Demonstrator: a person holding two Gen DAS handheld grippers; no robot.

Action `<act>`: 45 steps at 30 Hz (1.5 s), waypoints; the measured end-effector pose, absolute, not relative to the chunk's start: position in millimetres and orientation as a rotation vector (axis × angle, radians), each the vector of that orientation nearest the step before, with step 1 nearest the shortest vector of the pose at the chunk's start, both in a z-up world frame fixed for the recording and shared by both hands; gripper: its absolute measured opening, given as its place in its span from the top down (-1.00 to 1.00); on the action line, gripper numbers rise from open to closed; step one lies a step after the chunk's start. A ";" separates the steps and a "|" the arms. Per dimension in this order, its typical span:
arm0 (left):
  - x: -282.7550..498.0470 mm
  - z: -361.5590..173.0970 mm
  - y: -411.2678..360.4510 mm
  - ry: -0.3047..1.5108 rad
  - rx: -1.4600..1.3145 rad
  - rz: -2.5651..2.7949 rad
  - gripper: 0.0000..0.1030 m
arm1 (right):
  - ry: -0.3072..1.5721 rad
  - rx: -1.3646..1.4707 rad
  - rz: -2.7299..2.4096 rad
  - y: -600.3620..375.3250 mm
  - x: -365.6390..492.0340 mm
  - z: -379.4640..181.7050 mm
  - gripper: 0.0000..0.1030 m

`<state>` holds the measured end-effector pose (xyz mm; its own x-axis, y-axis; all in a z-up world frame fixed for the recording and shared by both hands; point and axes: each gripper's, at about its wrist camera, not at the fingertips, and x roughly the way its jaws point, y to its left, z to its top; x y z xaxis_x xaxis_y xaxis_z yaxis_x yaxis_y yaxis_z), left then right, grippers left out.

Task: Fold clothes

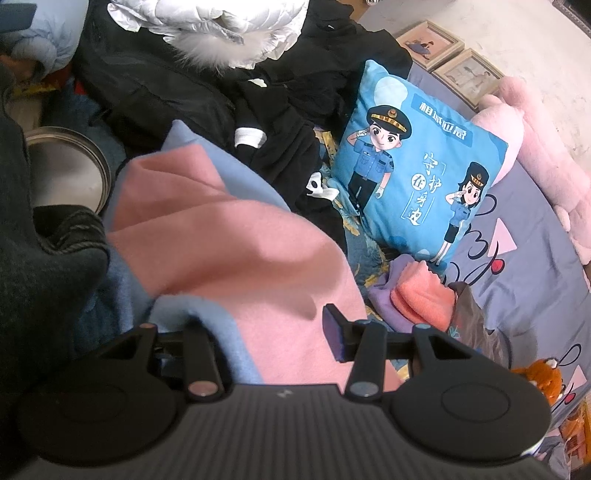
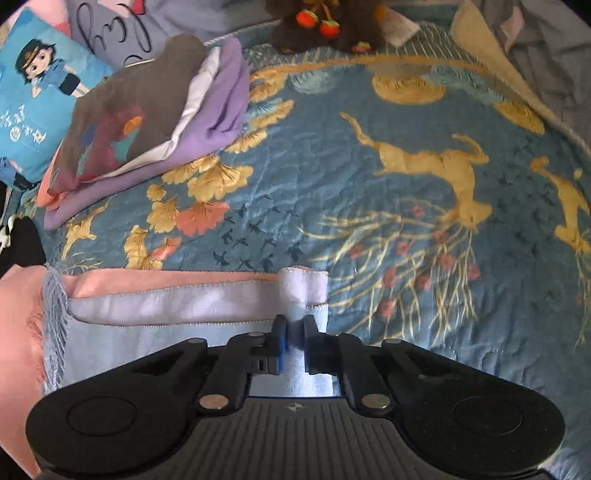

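A pink and pale blue scarf (image 1: 229, 236) lies bunched in the left wrist view, running up from between the fingers. My left gripper (image 1: 258, 326) is shut on this thick bunch; cloth covers its left finger, and the right finger (image 1: 334, 332) presses the pink side. In the right wrist view the scarf (image 2: 166, 306) stretches flat to the left over the bedspread (image 2: 406, 166), its fringe (image 2: 55, 306) at the far end. My right gripper (image 2: 294, 326) is shut on the pale blue edge, whose corner (image 2: 303, 288) folds over just past the fingertips.
A folded stack of purple, orange and grey clothes (image 2: 147, 122) sits beside a blue cartoon cushion (image 1: 417, 155). Black garments (image 1: 166, 85) and a white down jacket (image 1: 207, 22) are heaped behind. A metal basin (image 1: 66, 166), a pink plush (image 1: 535, 147) and a dark sleeve (image 1: 37, 266) are nearby.
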<state>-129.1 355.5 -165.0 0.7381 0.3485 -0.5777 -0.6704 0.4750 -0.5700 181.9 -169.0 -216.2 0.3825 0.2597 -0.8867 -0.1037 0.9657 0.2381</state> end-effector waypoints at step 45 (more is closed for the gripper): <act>12.2 -58.4 161.1 0.661 -0.329 -0.269 -0.45 | 0.918 0.537 0.295 -260.7 -0.8 -226.3 0.22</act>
<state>12.2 161.1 -58.4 0.7582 -0.3454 -0.5530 0.1386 0.9141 -0.3810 -0.8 -260.7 -226.3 0.5803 0.4607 -0.6716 -0.0159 0.8309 0.5562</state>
